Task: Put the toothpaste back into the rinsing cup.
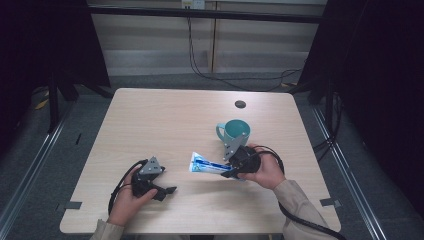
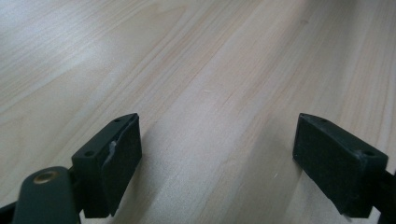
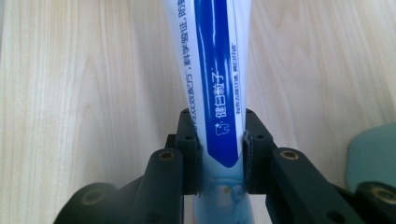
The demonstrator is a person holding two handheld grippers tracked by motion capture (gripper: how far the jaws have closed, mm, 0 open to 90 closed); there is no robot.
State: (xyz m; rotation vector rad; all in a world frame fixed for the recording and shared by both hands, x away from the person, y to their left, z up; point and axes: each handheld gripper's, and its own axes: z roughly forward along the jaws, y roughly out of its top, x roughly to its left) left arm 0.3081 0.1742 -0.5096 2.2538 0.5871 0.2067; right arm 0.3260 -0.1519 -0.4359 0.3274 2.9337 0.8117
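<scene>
1. The cap end of the toothpaste tube (image 1: pixel 206 164) is hidden behind the right hand-held gripper (image 1: pixel 231 173) in the high view, and in the right gripper view its lower part drops out of sight between the gripper's arms, while its far end runs off the top edge. The small print on the tube is too blurred to read.
2. The teal mug (image 1: pixel 234 132) is partly covered at its near side by the grey plate on the right hand-held gripper; in the right gripper view it appears as a pale green sliver at the right edge.
3. The tube's long axis lies nearly level, from the right hand-held gripper toward the person's left, with the flat crimped end leading. It is near the middle of the bench (image 1: pixel 165 120), just in front of the mug.
4. The right hand-held gripper is clamped on the tube, its two black pads pressing the tube's sides.
5. The left hand-held gripper (image 1: pixel 169 190) stands wide open with nothing between its jaws, low over the bare bench.
6. The tube is soft, glossy plastic, white with a broad blue stripe. The bench is pale wood grain, matt, with rounded corners. The jaws are blocky black plastic.
</scene>
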